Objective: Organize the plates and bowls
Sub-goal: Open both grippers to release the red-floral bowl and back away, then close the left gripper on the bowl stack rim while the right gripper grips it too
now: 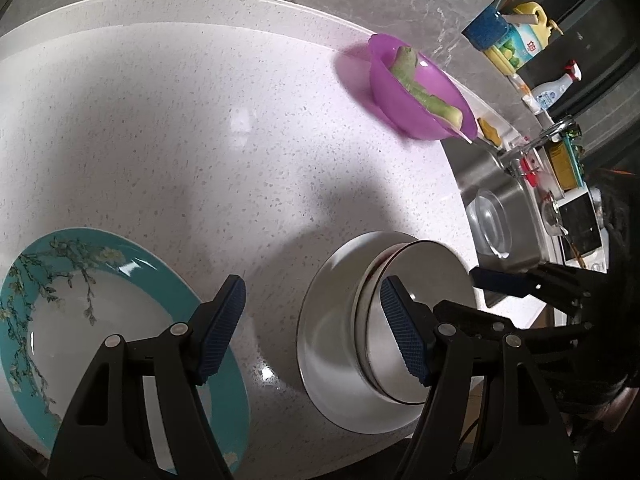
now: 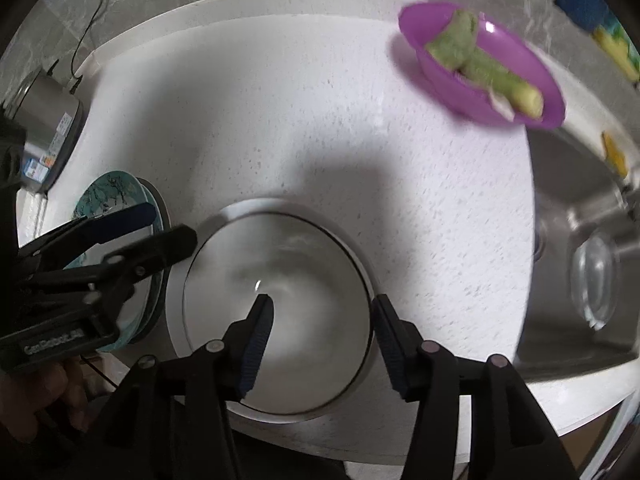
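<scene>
A steel bowl (image 1: 340, 332) sits nested in a wider white bowl near the counter's front edge; it also shows in the right wrist view (image 2: 280, 280). A teal floral plate (image 1: 80, 304) lies to its left, and in the right wrist view (image 2: 108, 196) too. My left gripper (image 1: 312, 320) is open, hovering between plate and bowl. My right gripper (image 2: 324, 320) is open, its left finger over the bowl's inside and its right finger outside the rim. It shows at the right of the left wrist view (image 1: 504, 280).
A purple bowl (image 1: 416, 88) holding green vegetable pieces stands at the back right by the steel sink (image 1: 500, 208), which holds a glass lid. Bottles (image 1: 516, 40) line the back wall. A metal appliance (image 2: 44, 128) stands at the left.
</scene>
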The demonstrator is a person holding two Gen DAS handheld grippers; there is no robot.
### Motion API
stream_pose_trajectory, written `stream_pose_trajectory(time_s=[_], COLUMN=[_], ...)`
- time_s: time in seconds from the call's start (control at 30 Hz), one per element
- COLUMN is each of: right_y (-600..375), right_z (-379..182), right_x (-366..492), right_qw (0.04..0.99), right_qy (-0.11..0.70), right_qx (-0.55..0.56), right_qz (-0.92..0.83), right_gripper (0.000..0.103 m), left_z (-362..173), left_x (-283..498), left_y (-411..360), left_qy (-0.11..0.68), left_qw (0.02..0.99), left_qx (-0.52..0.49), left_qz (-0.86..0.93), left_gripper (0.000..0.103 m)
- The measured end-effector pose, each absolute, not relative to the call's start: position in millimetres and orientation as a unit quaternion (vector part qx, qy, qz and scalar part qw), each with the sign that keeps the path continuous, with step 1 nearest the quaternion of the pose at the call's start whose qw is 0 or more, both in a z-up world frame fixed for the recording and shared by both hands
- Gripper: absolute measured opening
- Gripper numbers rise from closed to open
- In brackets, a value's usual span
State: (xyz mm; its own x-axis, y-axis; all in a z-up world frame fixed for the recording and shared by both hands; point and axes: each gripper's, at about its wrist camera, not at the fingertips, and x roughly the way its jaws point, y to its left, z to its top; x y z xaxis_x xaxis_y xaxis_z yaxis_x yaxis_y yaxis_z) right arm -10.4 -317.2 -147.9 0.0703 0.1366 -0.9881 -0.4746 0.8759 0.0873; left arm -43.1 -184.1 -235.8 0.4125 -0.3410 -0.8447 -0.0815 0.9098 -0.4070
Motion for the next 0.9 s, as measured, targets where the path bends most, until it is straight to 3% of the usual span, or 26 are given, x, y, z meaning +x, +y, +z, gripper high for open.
stream_pose_trajectory(time_s=[0.37, 0.5, 0.9], right_y=[-381.0, -417.8, -426.9], right_z=[-128.2, -150.3, -184.3], right_x=[5.9, 6.0, -6.2], right_qw=[0.737, 0.726, 0.696], right_qy=[0.631, 0.648, 0.665], right_qx=[-0.017, 0.004, 0.027], right_qz=[0.241, 0.229, 0.268], right_gripper=[0.058, 0.041, 0.039], left_z=[-238.0, -237.1, -253.2], left_x=[-67.8, -82.3, -82.8], left_y=[-193.4, -193.0, -203.9], left_qy=[0.565, 0.573, 0.597], left_qw=[0.801, 0.799, 0.793], left_qx=[-0.170, -0.157, -0.107], left_qz=[-0.102, -0.093, -0.061], left_gripper=[0.068, 0.068, 0.068])
